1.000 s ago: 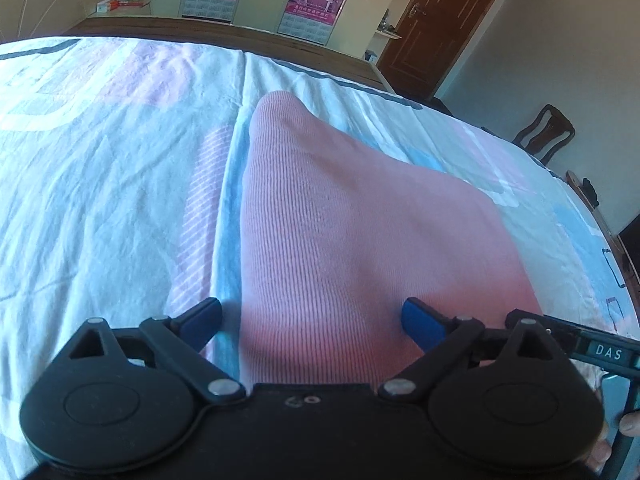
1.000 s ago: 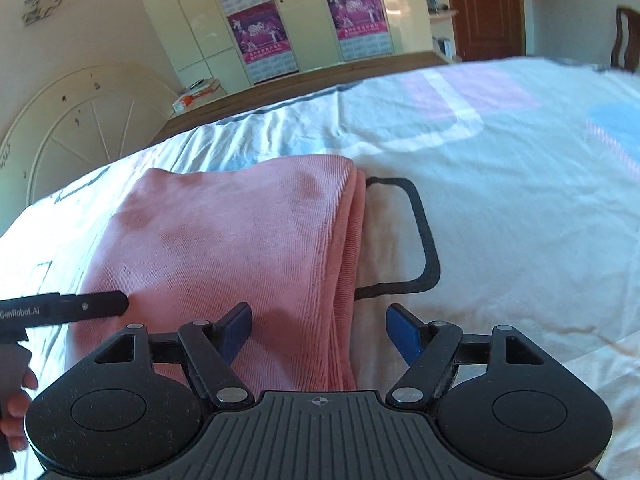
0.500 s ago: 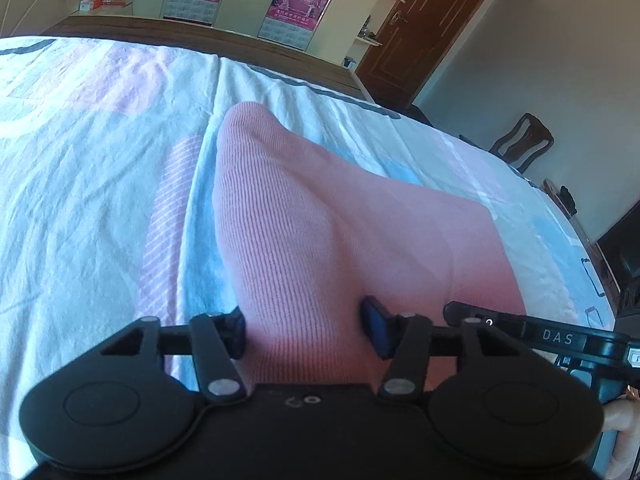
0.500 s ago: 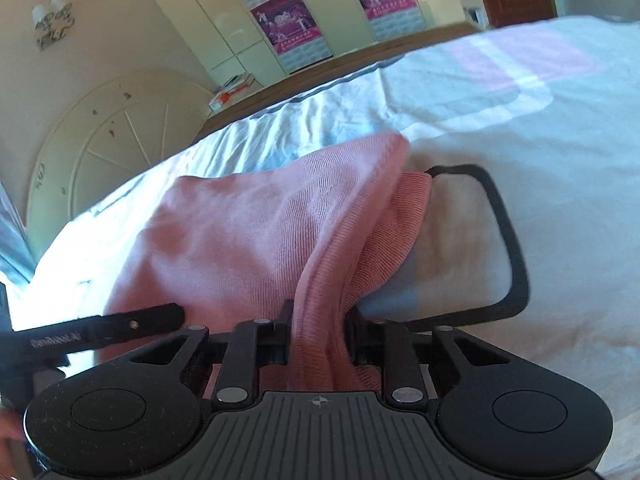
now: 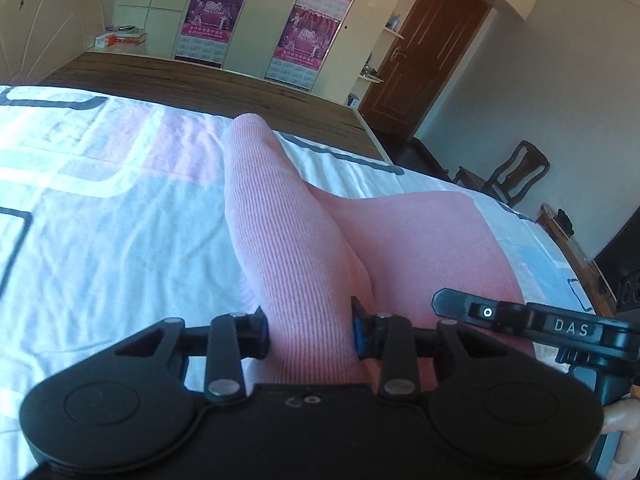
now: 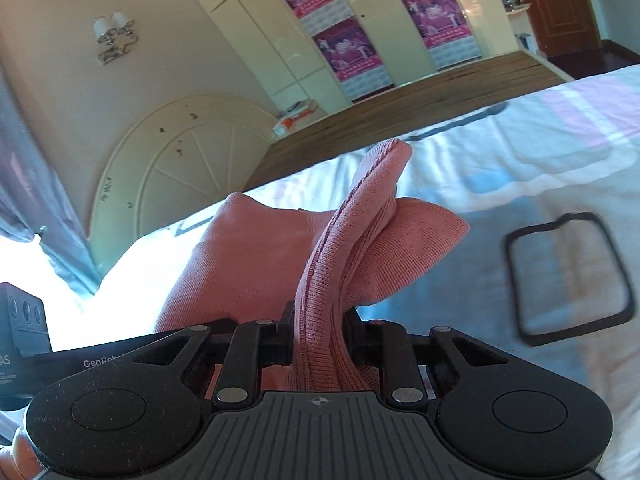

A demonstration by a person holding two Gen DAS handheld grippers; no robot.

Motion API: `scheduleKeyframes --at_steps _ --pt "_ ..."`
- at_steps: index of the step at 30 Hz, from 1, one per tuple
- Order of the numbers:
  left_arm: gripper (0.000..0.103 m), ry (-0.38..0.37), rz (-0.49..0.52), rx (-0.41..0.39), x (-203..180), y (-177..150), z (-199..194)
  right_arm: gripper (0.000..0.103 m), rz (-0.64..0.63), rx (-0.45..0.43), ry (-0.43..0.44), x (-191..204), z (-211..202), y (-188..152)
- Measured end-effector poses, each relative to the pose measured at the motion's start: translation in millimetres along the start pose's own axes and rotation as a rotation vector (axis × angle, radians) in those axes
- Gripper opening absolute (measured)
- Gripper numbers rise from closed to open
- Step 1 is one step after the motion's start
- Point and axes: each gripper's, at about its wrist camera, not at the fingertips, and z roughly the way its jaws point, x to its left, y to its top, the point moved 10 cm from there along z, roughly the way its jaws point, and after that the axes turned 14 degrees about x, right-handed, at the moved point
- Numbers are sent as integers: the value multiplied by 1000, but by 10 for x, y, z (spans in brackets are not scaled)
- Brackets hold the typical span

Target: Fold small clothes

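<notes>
Pink garment (image 6: pixel 320 280), layered edge apparently only in right view.

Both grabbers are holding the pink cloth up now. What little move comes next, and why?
Probably carry the lifted edge forward over the rest. The left hand-held gripper and right hand-held gripper each pinch a near corner of the pink garment, raised off the bed sheet, while its far part lies flat.
</notes>
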Motion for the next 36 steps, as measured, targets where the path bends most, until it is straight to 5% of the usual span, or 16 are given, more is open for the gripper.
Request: scheduleKeyframes --at_steps 13,18,23,25,27,31,36 --pt "34 71 -18 -46 2079 42 -1100 22 -32 27 33 1863 1298 -200" --pt "34 125 -23 -41 2819 157 -1277 22 -35 65 36 2292 1938 -199" --pt "39 187 -48 -1 3452 61 -1142 22 -32 118 -6 2388 2499 -253" --pt "54 187 -81 16 3641 -32 -1041 22 -5 115 -53 2282 2599 -268" --pt "83 215 -88 -15 3776 -62 -1055 24 45 122 -67 2135 2641 -280" --pt "83 223 -77 -17 3772 18 -1118 30 72 81 -151 1935 2536 -196" --pt "73 261 -3 -165 3577 161 -1488 30 -12 2 -288 1971 2313 -12"
